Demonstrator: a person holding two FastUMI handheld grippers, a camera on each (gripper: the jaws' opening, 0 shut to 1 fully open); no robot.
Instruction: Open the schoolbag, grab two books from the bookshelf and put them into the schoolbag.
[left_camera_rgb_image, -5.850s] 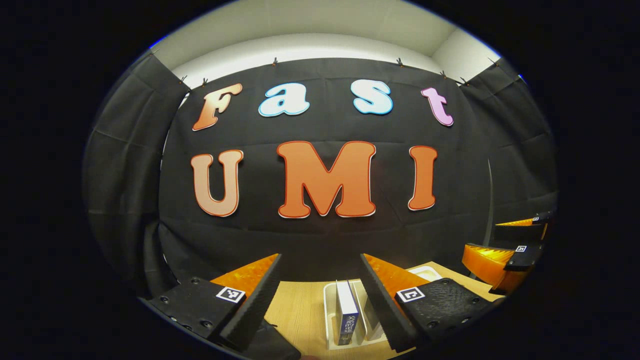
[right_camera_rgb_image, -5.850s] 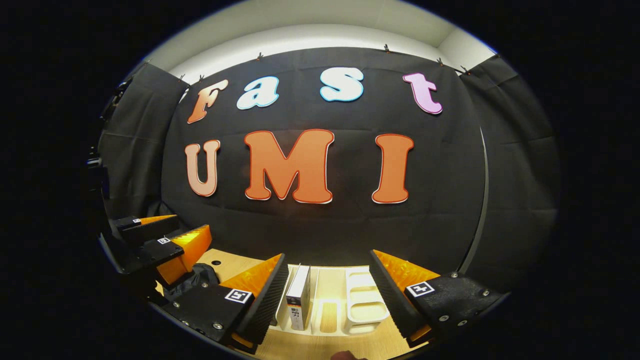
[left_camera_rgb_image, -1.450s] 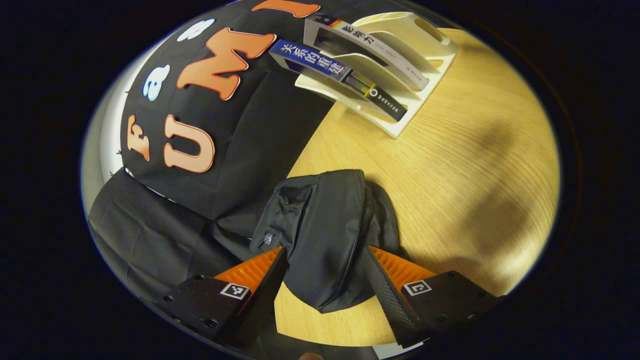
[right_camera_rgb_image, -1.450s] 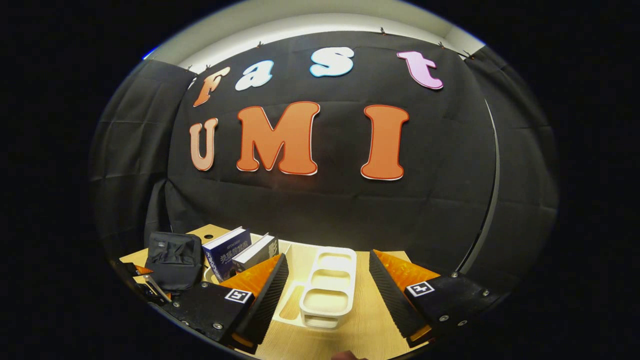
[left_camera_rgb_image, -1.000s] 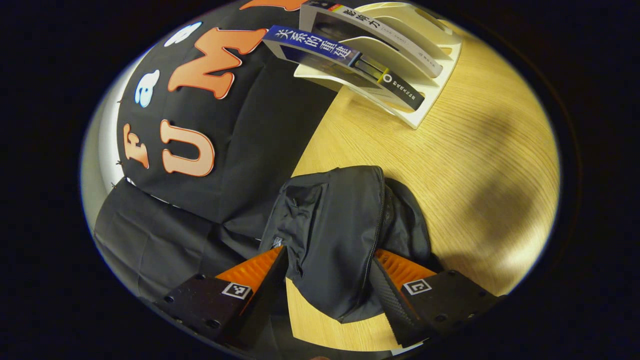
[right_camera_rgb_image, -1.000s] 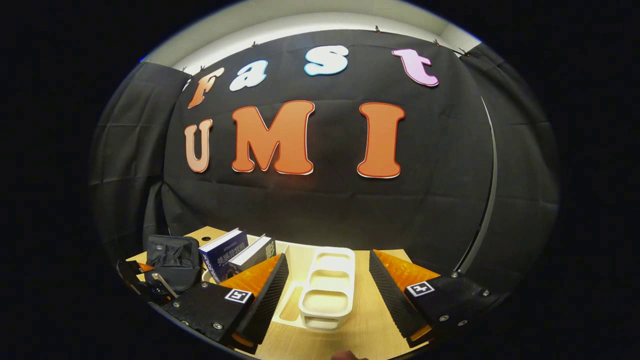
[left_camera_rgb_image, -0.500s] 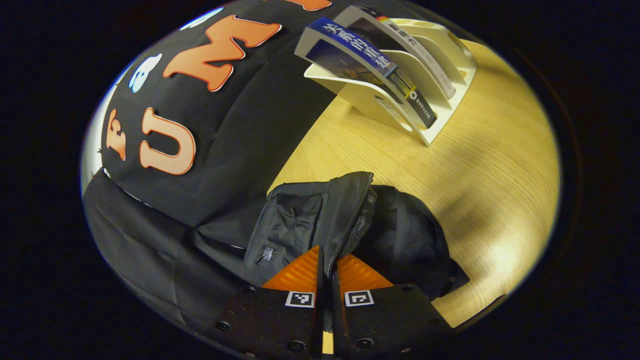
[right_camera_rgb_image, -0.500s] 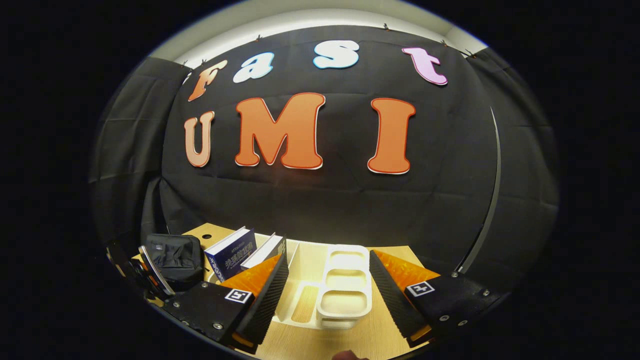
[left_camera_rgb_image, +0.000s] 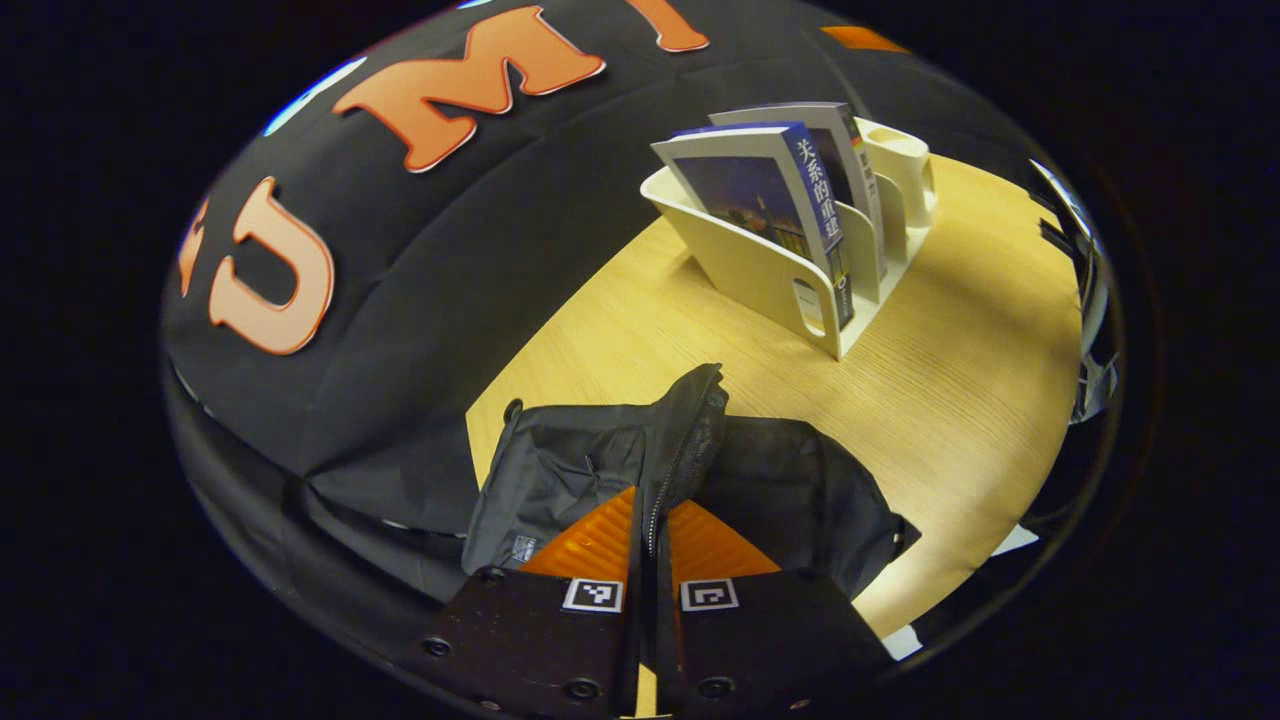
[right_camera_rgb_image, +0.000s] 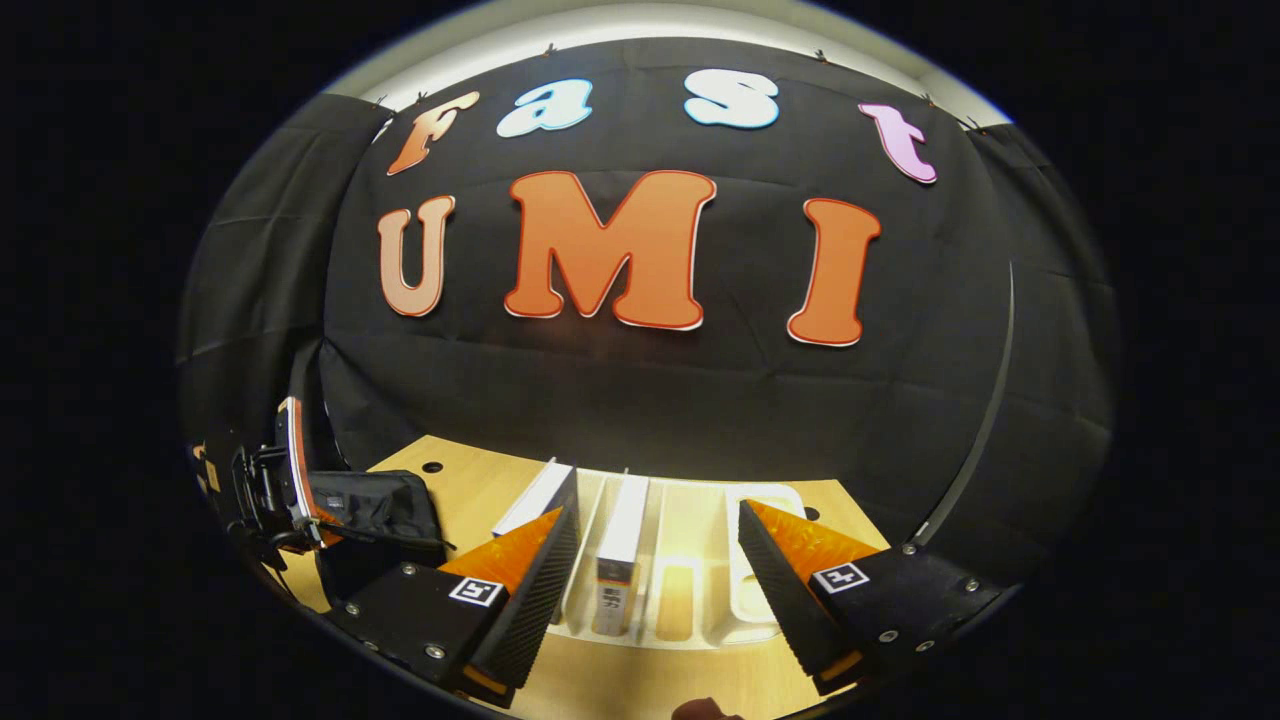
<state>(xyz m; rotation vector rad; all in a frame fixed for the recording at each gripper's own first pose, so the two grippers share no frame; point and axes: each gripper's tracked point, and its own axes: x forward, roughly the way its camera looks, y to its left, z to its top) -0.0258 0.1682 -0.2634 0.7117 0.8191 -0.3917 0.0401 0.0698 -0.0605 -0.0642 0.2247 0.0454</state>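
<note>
My left gripper (left_camera_rgb_image: 652, 545) pinches the schoolbag (left_camera_rgb_image: 760, 480) zipper edge at lower centre; my right gripper (right_camera_rgb_image: 655, 570) gapes before the bookshelf (right_camera_rgb_image: 700, 610)

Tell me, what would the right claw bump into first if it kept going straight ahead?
Probably the white book rack. The right claw is open and points at it, with the book standing just left of the middle line. Depth is hard to judge here, so it might touch that book first.

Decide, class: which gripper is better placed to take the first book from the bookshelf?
Probably the right gripper: its tongs are open, facing the bookshelf and a book. The left gripper is shut on the schoolbag.
</note>
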